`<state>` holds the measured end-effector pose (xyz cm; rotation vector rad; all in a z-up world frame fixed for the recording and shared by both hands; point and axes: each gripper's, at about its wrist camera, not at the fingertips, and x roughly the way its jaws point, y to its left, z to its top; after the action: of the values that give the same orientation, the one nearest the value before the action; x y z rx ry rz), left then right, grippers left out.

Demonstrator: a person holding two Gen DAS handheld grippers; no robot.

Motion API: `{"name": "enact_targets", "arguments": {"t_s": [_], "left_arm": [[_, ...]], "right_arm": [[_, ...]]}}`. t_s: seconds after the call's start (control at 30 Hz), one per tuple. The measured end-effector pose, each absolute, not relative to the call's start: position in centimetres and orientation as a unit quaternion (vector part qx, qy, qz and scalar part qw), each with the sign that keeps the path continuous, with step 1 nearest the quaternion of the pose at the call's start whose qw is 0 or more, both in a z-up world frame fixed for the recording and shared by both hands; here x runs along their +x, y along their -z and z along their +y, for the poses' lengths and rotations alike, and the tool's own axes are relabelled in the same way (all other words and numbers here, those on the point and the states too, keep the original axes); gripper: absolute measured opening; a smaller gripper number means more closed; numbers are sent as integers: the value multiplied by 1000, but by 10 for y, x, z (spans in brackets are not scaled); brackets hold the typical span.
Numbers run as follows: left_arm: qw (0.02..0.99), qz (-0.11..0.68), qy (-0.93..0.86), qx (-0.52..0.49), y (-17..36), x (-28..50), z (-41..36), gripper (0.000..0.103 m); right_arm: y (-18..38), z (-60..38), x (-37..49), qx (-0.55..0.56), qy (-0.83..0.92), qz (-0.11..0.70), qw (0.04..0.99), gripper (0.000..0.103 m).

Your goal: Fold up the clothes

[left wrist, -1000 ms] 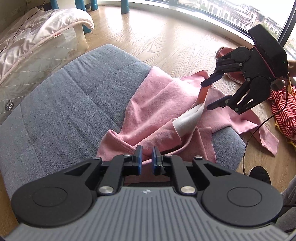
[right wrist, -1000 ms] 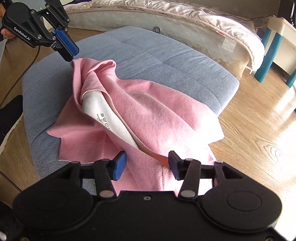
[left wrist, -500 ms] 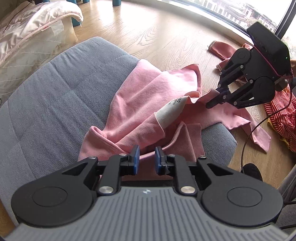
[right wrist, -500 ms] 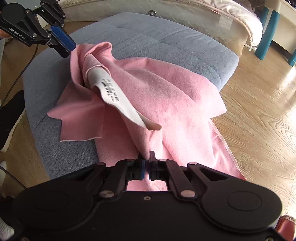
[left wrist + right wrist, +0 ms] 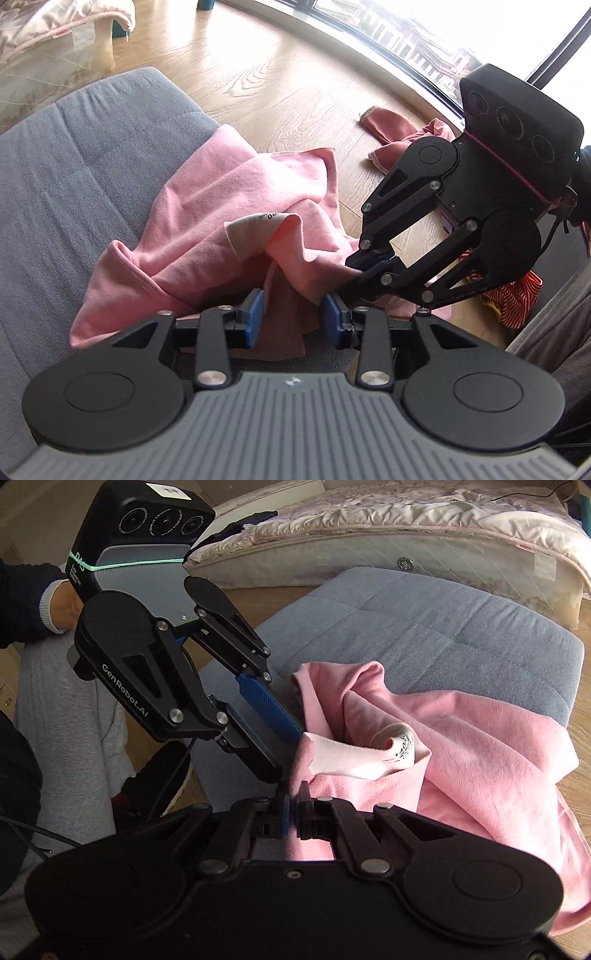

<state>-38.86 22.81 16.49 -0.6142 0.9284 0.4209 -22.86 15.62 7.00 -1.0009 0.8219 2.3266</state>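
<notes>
Two more garments (image 5: 402, 134) lie on the floor (image 5: 266, 85) beyond the ottoman (image 5: 74, 155).

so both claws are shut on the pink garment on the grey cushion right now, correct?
Not quite. Only the right claw is shut on the pink garment. The left claw is open, its blue pads apart with fabric lying between them, as the left wrist view shows. The garment does lie on the grey cushion.
</notes>
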Motion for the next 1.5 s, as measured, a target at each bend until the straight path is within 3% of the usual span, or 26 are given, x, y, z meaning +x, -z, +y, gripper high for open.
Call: {"name": "enact_targets", "arguments": {"t_s": [0.17,0.43,0.67,0.73,0.83,0.9,1.07,1.13,1.3,1.5], "left_arm": [[822,421,-246,-294,-180,-417,238,44],[820,382,-292,-309,-203,-450,252,45],[822,419,-273,-274,-188,-446,251,46],[822,422,-266,-275,-183,-447,252,46],[814,427,-244,-308,-169,-444,254,46],[804,433,-224,-341,-155,-438,253,46],[789,439,-204,-378,-137,-418,246,47],[786,441,-198,-384,-132,-410,242,54],[786,455,-187,-376,-121,-389,235,55],[775,470,-195,-376,-107,-369,234,55]], "right_arm": [[-74,168,-240,-368,-861,266,227,4],[-66,179,-268,-344,-873,303,170,4],[-65,185,-293,-378,-876,258,151,2],[-68,183,-292,-391,-876,237,156,5],[-78,184,-276,-409,-871,213,169,18],[-80,184,-266,-422,-865,199,186,35],[-81,188,-247,-431,-852,194,226,36],[-80,189,-244,-430,-851,196,230,37],[-75,185,-238,-436,-848,197,226,49],[-73,179,-226,-430,-848,209,227,49]]}}
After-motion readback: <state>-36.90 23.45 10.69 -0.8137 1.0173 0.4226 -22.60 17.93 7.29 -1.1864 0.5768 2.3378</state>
